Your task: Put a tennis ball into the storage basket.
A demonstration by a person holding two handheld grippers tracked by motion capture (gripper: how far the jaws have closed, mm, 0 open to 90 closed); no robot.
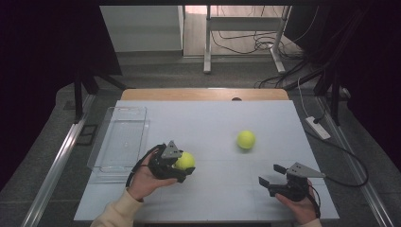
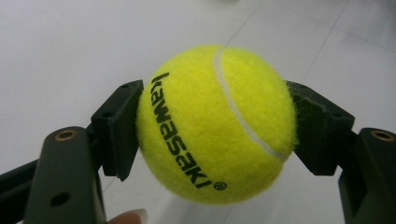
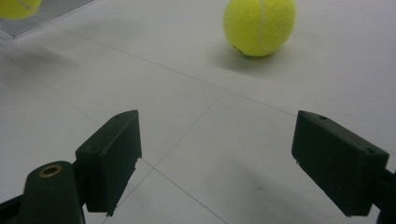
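My left gripper [image 1: 185,166] is shut on a yellow tennis ball [image 1: 184,161] just above the white table, left of centre. In the left gripper view the ball [image 2: 217,123], printed "kawasaki", is squeezed between both black pads [image 2: 119,126]. A second tennis ball [image 1: 246,139] lies loose on the table right of centre, and it appears at the top of the right gripper view as the ball [image 3: 259,25]. My right gripper [image 1: 272,174] rests near the front right of the table, open, with nothing between its fingers [image 3: 112,154].
A clear plastic tray [image 1: 106,161] sits at the table's left edge, beside my left hand. The white table top [image 1: 213,123] ends in a wooden strip at the back. Cables and a power strip [image 1: 318,127] lie on the floor to the right.
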